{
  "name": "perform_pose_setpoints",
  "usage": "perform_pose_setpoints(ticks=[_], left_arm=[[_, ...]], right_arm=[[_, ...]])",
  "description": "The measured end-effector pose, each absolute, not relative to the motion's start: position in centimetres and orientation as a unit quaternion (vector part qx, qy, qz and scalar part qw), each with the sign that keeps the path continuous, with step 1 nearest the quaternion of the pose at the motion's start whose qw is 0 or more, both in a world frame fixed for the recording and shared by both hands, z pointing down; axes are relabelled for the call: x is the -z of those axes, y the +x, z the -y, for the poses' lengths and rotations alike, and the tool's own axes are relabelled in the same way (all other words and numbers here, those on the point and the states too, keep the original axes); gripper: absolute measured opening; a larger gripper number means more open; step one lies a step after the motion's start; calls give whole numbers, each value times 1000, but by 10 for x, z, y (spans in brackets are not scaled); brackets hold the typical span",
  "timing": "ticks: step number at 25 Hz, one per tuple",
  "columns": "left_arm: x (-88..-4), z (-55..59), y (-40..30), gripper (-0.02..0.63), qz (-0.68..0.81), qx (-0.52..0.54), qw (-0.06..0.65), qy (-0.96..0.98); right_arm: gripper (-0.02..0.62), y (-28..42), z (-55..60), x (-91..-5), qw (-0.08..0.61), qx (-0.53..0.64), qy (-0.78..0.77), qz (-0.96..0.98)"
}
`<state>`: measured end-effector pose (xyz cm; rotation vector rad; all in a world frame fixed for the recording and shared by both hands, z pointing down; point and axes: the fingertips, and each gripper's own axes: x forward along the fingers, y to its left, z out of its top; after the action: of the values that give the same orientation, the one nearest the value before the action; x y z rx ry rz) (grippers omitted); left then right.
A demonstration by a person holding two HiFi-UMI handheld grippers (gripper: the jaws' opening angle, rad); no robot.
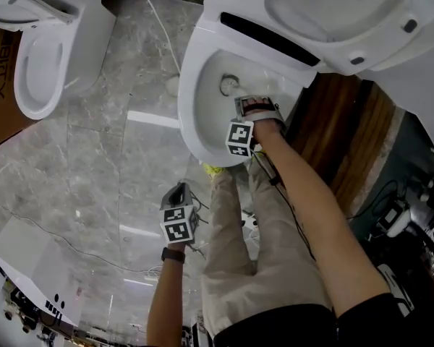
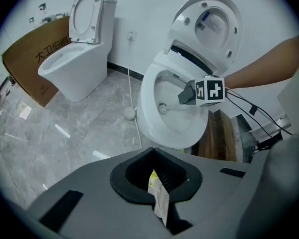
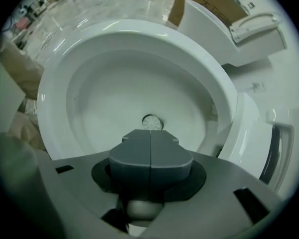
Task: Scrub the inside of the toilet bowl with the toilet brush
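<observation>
The fingers [image 3: 132, 156] of the right gripper [image 3: 150, 134] are pressed flat together, no gap along their seam, clamped on the handle of the toilet brush [image 3: 150, 122]. Its round white head shows just past their tips, low inside the toilet bowl [image 1: 192, 114]. In the head view the bowl lies at twelve o'clock, its lid [image 1: 333, 13] tipped up behind it toward one o'clock. The left gripper [image 1: 178, 197] hangs apart over the marble floor [image 1: 94, 179], at about six o'clock from the bowl. It is drawn in to a narrow slit, with a thin pale strip [image 2: 158, 195], yellow at its top, caught in it. A second toilet [image 1: 43, 63] stands at ten o'clock.
</observation>
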<state>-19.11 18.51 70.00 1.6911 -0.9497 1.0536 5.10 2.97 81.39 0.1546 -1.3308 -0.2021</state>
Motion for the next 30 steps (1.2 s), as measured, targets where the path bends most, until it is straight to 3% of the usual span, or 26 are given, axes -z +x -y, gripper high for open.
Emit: perform_pose_setpoints(ticks=[12, 17, 23, 30], left_arm=[[-710, -180, -194, 18, 382, -437, 450, 679], [-707, -171, -178, 18, 379, -424, 449, 689], [-702, -169, -161, 18, 370, -427, 447, 694], [-642, -156, -146, 18, 362, -427, 427, 710]], right_arm=[[144, 50, -13, -829, 778, 63, 83, 619], [144, 62, -12, -827, 734, -81, 205, 643], [149, 72, -31, -806, 626, -263, 345, 648], [149, 61, -61, -743, 575, -351, 388, 630]])
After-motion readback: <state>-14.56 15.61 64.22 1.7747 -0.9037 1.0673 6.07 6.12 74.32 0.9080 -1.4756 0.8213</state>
